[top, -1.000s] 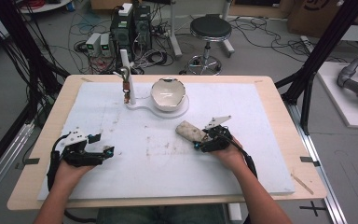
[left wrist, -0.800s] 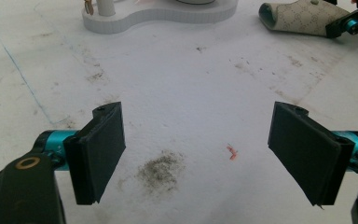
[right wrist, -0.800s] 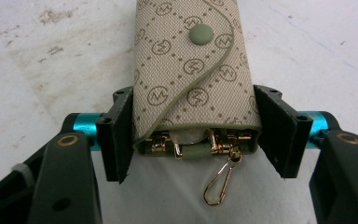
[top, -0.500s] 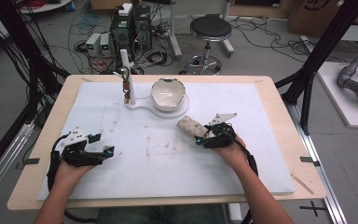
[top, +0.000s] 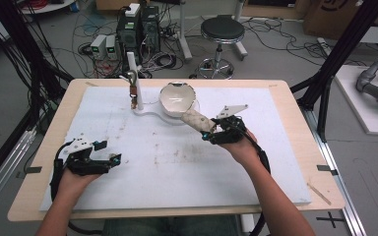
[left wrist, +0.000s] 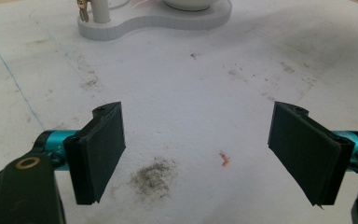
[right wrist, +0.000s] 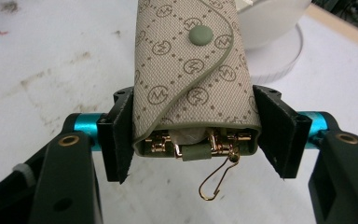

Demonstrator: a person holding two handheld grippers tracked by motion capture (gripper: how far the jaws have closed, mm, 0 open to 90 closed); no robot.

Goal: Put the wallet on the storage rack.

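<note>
1. Resting low near the front-left of the table [top: 103,98], the left gripper [top: 106,160] has its jaws spread wide with nothing between them; the left gripper view shows only bare, smudged board ahead, so it seems parked out of the way.
2. Standing at the back of the board, a white stand [top: 150,114] carries a post [top: 132,64] with a hook and small gold clips [top: 134,91], likely the place where keys hang.
3. Sitting on the same stand, a white bowl [top: 176,97] is open upward, a probable drop spot.
4. Clamped by its sides in the right gripper [top: 209,133], a patterned key pouch [right wrist: 193,65] is held off the board just beside the bowl, jaws closed firmly on it. Gripping near the open end leaves the snap flap visible and the gold hook [right wrist: 216,179] dangling free below, which I judge suits hanging or emptying it.
</note>
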